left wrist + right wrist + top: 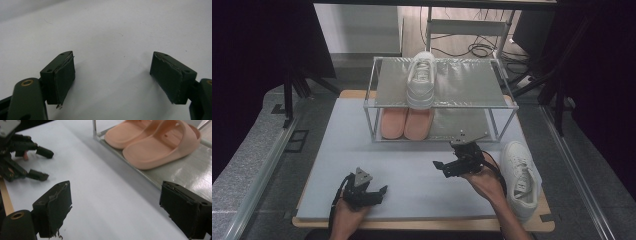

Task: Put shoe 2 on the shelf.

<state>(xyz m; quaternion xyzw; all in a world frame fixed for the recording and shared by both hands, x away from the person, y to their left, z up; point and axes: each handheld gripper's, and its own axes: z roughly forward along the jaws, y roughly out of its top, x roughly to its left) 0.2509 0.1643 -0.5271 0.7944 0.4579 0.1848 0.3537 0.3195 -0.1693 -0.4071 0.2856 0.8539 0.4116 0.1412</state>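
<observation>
The rack's upper shelf hides the pink slippers' far ends; the white shoe's toe hangs past that shelf's front.

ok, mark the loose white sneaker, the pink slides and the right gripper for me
white sneaker [519, 175], high view, on its laced upper.
pink slides [152, 141], right gripper view, on the nearer slide's strap.
right gripper [447, 157], high view, midway between its open fingertips.

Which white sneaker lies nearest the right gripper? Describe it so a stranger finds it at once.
Start at the metal two-shelf rack at the table's far side, then come toward the person's right hand. The white lace-up sneaker lies flat on the pale mat by the right edge, beside the right gripper. Its twin stands on the rack's top shelf; the peach slides sit below.
</observation>
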